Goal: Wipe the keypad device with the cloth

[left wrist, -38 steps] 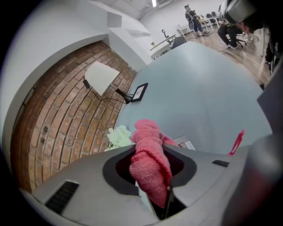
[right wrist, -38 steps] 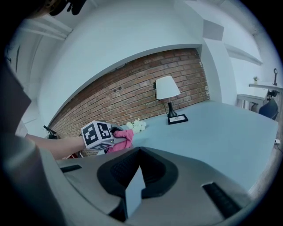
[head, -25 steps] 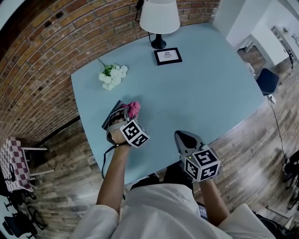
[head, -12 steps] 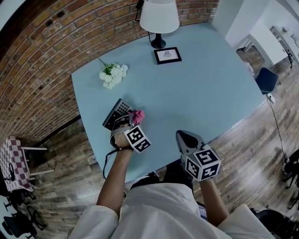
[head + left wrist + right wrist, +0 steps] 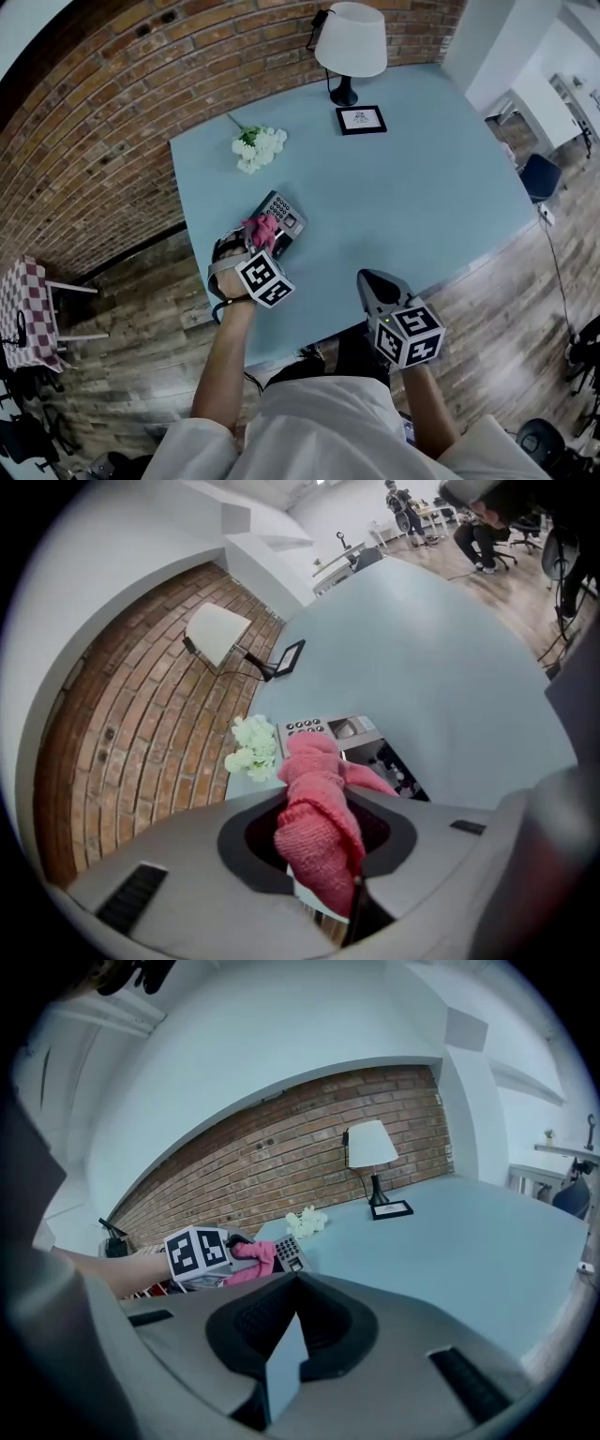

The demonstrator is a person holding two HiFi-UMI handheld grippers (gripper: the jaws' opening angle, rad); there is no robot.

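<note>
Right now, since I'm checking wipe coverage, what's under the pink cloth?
The pink cloth, clamped in the left gripper, lies over the near end of the keypad device. Its number keys and small screen show beyond the cloth; whatever lies beneath is covered.

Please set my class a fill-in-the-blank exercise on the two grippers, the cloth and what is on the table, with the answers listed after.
1. The left gripper is shut on a ___ cloth.
2. The right gripper holds ___.
3. The keypad device lies on a light ___ table.
4. The lamp stands near a wall of ___.
Missing words: pink; nothing; blue; brick.
</note>
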